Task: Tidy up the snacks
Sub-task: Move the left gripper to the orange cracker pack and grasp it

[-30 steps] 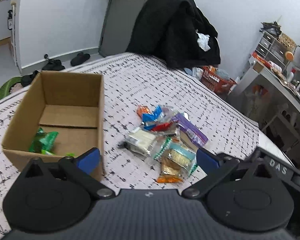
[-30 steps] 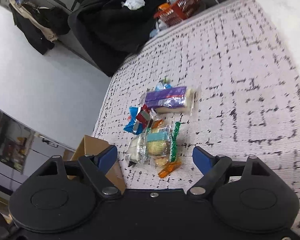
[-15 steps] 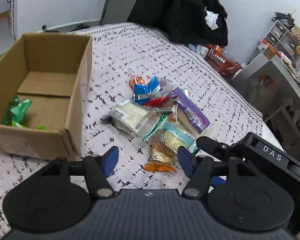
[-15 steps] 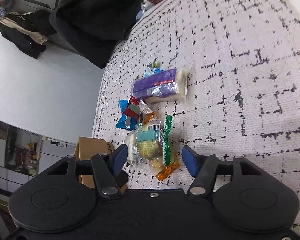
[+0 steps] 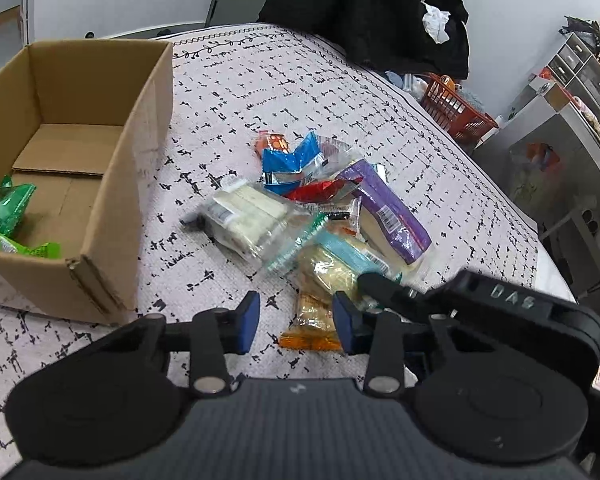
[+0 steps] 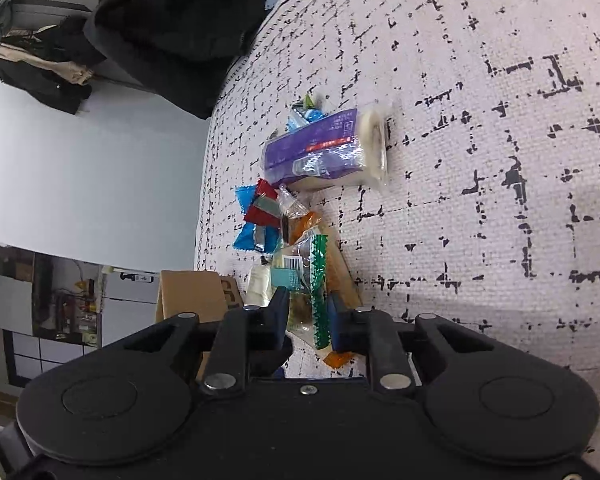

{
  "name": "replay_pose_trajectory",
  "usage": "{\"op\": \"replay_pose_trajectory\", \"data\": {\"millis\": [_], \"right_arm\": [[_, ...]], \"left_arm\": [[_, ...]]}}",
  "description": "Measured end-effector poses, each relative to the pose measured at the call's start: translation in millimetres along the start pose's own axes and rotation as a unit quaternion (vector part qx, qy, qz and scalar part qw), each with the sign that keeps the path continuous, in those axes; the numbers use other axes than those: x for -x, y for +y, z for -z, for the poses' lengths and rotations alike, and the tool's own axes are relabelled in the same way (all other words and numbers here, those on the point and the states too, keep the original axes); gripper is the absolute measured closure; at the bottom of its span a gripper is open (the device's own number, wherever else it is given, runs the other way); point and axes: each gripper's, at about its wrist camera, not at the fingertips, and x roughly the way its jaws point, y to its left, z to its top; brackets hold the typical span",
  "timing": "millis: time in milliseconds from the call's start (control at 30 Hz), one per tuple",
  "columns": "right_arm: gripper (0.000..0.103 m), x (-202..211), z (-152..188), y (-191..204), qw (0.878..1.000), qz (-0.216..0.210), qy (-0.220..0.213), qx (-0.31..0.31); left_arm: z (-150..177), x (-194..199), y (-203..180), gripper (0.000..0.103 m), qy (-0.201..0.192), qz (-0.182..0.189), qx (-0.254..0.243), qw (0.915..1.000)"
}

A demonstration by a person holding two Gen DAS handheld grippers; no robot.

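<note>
A pile of snack packets lies on the patterned cloth [image 5: 260,80]: a purple one [image 5: 388,208] [image 6: 324,148], a blue one [image 5: 288,156], a white one [image 5: 244,216] and others. My left gripper [image 5: 296,322] hangs low over the pile's near end. Its jaws are closing around an orange-ended packet [image 5: 312,320], with a gap still on the left side. My right gripper [image 6: 308,316] is closing too, and its pads sit against a clear packet with a green serrated edge [image 6: 316,272]. A cardboard box [image 5: 152,92] at the left holds green packets [image 5: 8,208].
The right gripper's black housing [image 5: 512,304] crowds in just right of my left fingers. A black coat [image 5: 372,8] hangs beyond the far edge. A red basket [image 5: 456,108] and a grey desk [image 5: 560,152] stand off to the right.
Both grippers have sunk toward the pile and their jaws have narrowed from wide. The right one has come in around the green-edged packet, and the left one around the orange-ended packet.
</note>
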Motion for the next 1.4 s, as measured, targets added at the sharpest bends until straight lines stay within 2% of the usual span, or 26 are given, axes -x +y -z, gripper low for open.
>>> {"op": "replay_pose_trajectory", "data": {"millis": [333, 467, 633, 733, 933, 967, 1067, 1400], "right_arm": [[0.088, 26.7, -3.9, -7.1, 0.998, -0.01, -0.06, -0.014], [0.088, 33.0, -3.4, -10.9, 0.997, -0.009, -0.077, -0.02], [0.089, 34.1, -5.1, -14.4, 0.996, -0.006, -0.085, -0.026], [0.089, 31.9, -5.7, -14.9, 0.996, -0.006, -0.086, -0.028], [0.089, 36.6, -3.7, -17.1, 0.995, -0.013, -0.091, -0.027], [0.09, 37.6, -3.2, -16.8, 0.995, -0.016, -0.094, -0.025], [0.092, 41.0, -2.1, -16.9, 0.995, -0.024, -0.098, -0.025], [0.094, 50.8, 6.2, -2.5, 0.993, -0.046, -0.111, 0.005]], "left_arm": [[-0.5, -10.9, -9.1, 0.064, 0.009, 0.002, -0.01, 0.9999], [-0.9, -18.0, -16.4, 0.06, 0.015, 0.001, -0.023, 0.9996], [-1.2, -30.0, -23.2, 0.057, 0.026, 0.0, -0.037, 0.999], [-1.9, -38.2, -28.1, 0.054, 0.033, -0.013, -0.05, 0.9981], [-3.8, -50.6, -32.5, 0.054, 0.046, -0.02, -0.063, 0.9968], [-3.7, -51.6, -32.7, 0.055, 0.044, -0.022, -0.066, 0.9966], [-4.6, -53.2, -32.4, 0.069, 0.049, -0.029, -0.075, 0.9956], [-15.8, -24.2, -19.5, 0.069, 0.04, -0.018, -0.07, 0.9966]]}}
